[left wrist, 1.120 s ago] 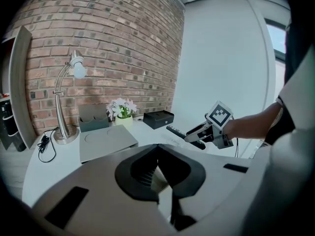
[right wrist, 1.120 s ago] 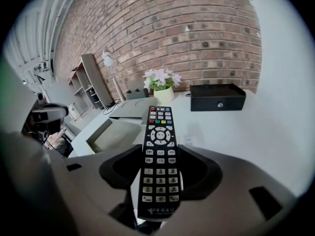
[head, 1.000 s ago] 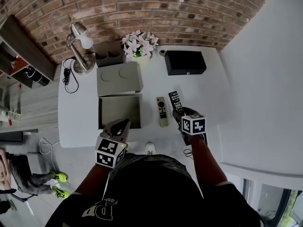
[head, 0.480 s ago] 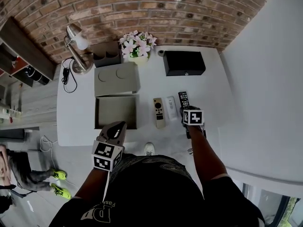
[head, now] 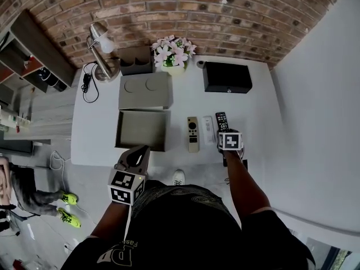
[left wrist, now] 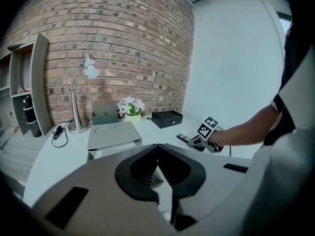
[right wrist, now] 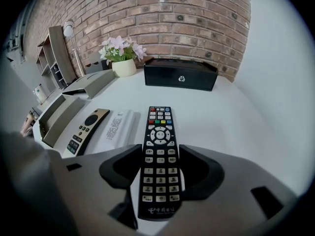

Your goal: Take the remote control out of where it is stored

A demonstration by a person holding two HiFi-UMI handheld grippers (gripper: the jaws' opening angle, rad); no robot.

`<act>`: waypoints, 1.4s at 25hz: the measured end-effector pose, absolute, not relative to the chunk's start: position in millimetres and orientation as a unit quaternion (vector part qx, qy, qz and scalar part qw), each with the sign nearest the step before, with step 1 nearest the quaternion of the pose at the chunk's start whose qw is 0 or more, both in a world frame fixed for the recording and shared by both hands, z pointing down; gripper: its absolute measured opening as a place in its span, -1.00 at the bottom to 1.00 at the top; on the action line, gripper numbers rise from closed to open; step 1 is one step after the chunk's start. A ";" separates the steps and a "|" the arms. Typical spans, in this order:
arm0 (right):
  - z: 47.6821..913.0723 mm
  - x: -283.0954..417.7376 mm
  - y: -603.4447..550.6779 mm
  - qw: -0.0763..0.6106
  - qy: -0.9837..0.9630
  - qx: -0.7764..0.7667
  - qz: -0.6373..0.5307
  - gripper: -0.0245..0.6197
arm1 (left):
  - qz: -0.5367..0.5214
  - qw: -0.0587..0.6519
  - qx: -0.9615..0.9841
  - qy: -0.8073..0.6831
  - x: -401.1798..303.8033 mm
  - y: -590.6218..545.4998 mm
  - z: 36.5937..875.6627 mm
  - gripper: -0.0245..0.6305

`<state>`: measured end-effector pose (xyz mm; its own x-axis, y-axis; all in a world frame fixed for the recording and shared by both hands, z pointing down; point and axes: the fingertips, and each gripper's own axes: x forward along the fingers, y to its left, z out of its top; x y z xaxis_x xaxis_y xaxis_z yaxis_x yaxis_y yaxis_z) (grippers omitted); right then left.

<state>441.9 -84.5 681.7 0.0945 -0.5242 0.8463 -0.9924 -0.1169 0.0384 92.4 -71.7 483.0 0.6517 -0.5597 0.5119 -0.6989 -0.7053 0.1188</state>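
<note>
A black remote point(head: 221, 121) with many buttons lies lengthwise between the jaws of my right gripper point(head: 227, 135), right of centre on the white table point(head: 253, 117). The right gripper view shows both jaws against the sides of the black remote point(right wrist: 159, 151), which is low over the table or resting on it. A white remote point(right wrist: 116, 125) and a gold remote point(right wrist: 87, 130) lie side by side to its left. The open grey box point(head: 142, 129) stands left of them. My left gripper point(head: 139, 152) hovers shut and empty at the table's near edge.
The box's grey lid point(head: 144, 90) lies behind the box. Along the brick wall stand a desk lamp point(head: 101, 44) with its cable point(head: 87, 83), a grey organiser point(head: 135, 61), a pot of flowers point(head: 173, 52) and a black case point(head: 227, 77). Shelves point(head: 28, 61) stand at left.
My right gripper has carried the black remote to the right, uncovering the white remote, and now holds it beside that one. The left gripper has hardly moved.
</note>
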 end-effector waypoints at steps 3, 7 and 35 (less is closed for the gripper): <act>683.0 442.3 -82.6 0.336 -0.577 0.659 0.346 -0.22 | 0.219 0.158 0.891 -0.365 88.8 -66.7 482.0 -0.90; 681.7 441.2 -83.4 0.332 -0.585 0.657 0.341 -0.22 | 0.219 0.161 0.883 -0.382 78.8 -57.7 483.1 -0.90; 462.1 79.3 -18.1 0.080 -0.839 0.479 0.246 -0.91 | 0.163 0.138 0.913 -0.347 -48.4 -13.1 424.8 -0.90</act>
<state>79.3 -18.1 462.1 -0.5276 -0.7648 0.3696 -0.8434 0.4198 -0.3354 -48.4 -13.1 424.8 0.7061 -0.5886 0.3936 -0.6785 -0.7214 0.1385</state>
